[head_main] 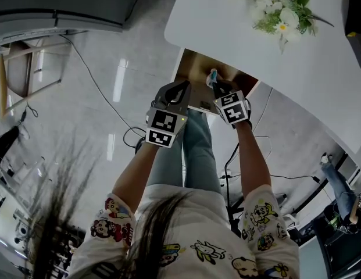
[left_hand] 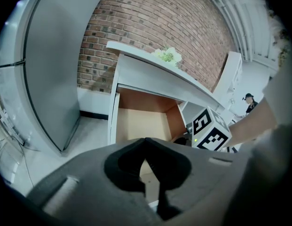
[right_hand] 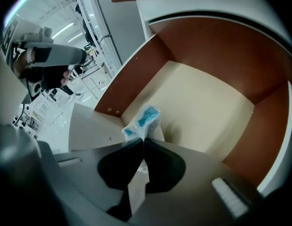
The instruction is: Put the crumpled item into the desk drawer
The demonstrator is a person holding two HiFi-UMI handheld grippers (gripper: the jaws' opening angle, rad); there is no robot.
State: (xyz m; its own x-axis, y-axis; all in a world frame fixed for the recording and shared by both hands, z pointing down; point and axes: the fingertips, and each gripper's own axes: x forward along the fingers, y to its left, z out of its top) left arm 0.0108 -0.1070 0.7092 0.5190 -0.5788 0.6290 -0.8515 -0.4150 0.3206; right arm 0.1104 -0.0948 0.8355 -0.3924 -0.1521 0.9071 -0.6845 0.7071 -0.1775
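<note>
The crumpled item (right_hand: 145, 119) is pinched between the closed jaws of the right hand-held gripper (right_hand: 142, 141), over the open drawer (right_hand: 207, 102). It should be released well inside, away from the front edge, with the left hand-held gripper (left_hand: 146, 142) — closed on nothing — held clear.

Desk (head_main: 256, 57): flowers (head_main: 279, 7) stand on it, behind and to the right of the drawer.
Drawer (head_main: 195, 74): I see it pulled out from under the desk, towards me.
Right gripper (head_main: 218, 86): above the drawer's inside, clamped on the crumpled item (right_hand: 145, 119).
Left gripper (head_main: 179, 90): just left of my other gripper, at the drawer's front edge, jaws together.
</note>
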